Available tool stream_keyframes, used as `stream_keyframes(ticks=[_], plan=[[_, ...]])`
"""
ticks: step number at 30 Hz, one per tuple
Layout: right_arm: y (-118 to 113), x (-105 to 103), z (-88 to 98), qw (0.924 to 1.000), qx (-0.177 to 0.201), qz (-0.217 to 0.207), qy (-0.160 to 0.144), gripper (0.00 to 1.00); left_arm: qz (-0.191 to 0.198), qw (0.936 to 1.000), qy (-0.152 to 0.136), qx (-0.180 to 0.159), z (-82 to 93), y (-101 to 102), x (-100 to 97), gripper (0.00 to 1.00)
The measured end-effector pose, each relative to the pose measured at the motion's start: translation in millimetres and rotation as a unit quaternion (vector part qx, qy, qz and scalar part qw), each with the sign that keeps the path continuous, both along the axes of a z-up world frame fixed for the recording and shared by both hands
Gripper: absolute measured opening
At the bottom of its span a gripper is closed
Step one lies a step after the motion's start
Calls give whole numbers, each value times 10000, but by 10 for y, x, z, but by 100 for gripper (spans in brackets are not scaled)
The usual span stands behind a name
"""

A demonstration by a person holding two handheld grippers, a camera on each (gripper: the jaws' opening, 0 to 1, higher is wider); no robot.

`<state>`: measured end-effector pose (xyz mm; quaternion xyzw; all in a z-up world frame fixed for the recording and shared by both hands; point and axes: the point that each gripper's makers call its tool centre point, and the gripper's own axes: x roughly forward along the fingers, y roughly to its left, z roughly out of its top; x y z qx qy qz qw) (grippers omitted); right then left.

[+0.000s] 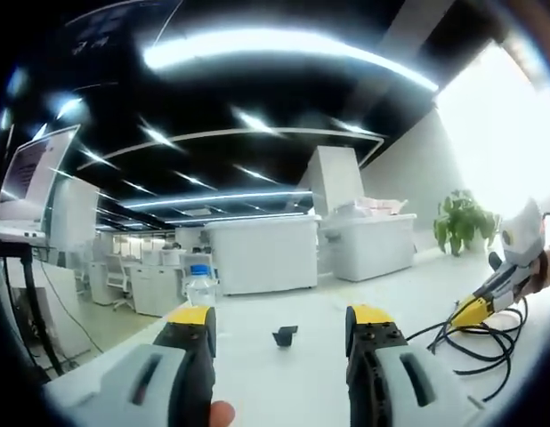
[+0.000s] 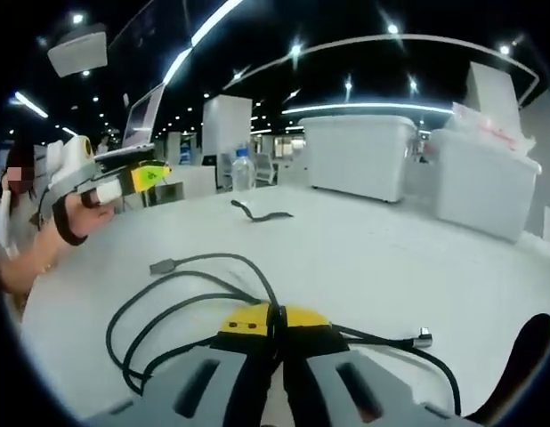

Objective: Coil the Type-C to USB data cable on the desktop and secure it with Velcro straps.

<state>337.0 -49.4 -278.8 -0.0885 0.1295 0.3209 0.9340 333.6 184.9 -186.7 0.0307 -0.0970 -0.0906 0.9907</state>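
In the right gripper view, the right gripper [image 2: 277, 334], yellow-tipped over grey plastic, rises from the bottom centre with its jaws pressed together on the cable [image 2: 181, 307], a thin black round cord. The cable loops loosely on the white matte worktop [image 2: 373, 258] at lower left of the frame, one flat plug [image 2: 162, 266] lying just above the loops, a metal-tipped plug [image 2: 421, 338] at lower right. Further up the centre lies the strap [image 2: 260, 213], a dark, wavy, flat strip, well apart from the cable. At the left edge a hand [image 2: 68, 213] holds the left gripper [image 2: 152, 175] above the worktop; whether it is spread cannot be told here. Behind stand a clear bottle [image 2: 244, 169], a laptop [image 2: 143, 120] at upper left and white bins [image 2: 359, 156]

In the left gripper view, the left gripper [image 1: 281, 325] shows at the bottom with jaws spread wide and nothing between them. The strap [image 1: 285, 335] sits between them further off, looking like a small dark folded piece. At right the right gripper [image 1: 469, 313] pinches the cable [image 1: 484, 342], whose loops hang down to the worktop [image 1: 284, 382]. A potted plant [image 1: 463, 221] stands at far right
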Motion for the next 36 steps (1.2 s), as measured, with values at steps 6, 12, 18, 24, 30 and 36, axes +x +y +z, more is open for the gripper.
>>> stream_keyframes(ticks=[6, 12, 18, 24, 30, 36], plan=[[-40, 12, 181, 9986, -79, -100, -507, 3, -106, 9999, 2, -25, -5, -39, 1, 59], [37, -129, 578, 9880, -207, -55, -1531, 2, -373, 9993, -79, 38, 20, -165, -6, 61], [-1, -238, 806, 9815, 110, -115, -1908, 2, -750, 9970, -124, 154, 16, -350, -22, 66], [33, -380, 999, 9737, 285, -69, -2257, 2, -1395, 9896, -59, 355, -56, -618, -76, 56], [148, -546, 1129, 9657, 309, 116, -2575, 2, -1907, 9812, -19, 304, -96, -821, -146, 52], [307, -671, 1152, 9618, 282, 376, -2699, 2, -2006, 9771, -123, 700, -122, -901, -162, 45]])
